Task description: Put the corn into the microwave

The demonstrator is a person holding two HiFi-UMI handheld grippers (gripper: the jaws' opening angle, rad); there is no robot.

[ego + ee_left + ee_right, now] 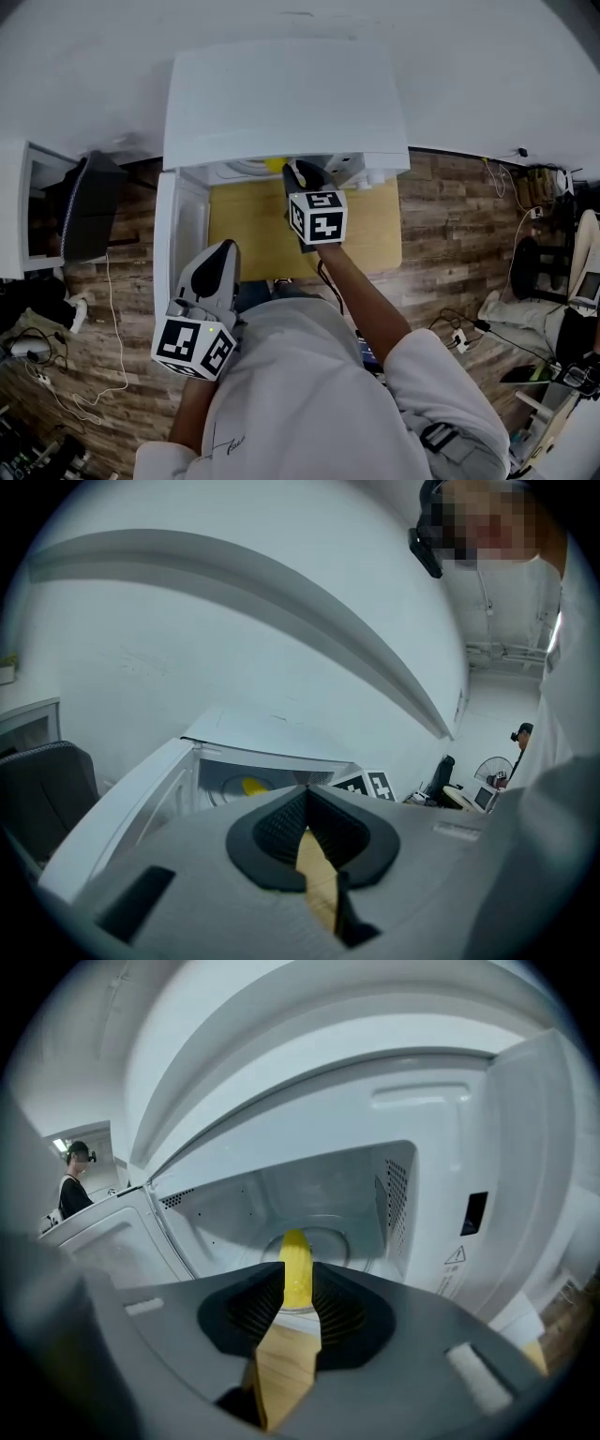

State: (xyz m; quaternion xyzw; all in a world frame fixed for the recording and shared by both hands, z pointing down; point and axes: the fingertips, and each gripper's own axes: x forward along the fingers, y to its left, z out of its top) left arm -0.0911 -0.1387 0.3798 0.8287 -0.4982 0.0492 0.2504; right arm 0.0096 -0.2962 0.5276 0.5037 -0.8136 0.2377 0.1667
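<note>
The white box-shaped microwave [281, 103] stands at the far side of the light wooden table [370, 239], its door [178, 234] swung open to the left. The grey right gripper [298, 1283] sits at the oven's mouth, its jaws a little apart and pressing on nothing. The grey left gripper [306, 794] hangs near the person, to the left by the open door, with its jaw tips together and nothing between them. On the round glass turntable [333, 1241] inside the oven lies the yellow corn cob [296, 1265], lengthwise toward the opening, seen through the right gripper's gap but apart from its pads.

The cob looks stiff and fairly light. Being round, it would probably roll on the smooth glass if nudged, though its surface should not be slippery. If it needs shifting, the best hold is likely across its middle, where it is thickest, rather than at the tapered tip.
</note>
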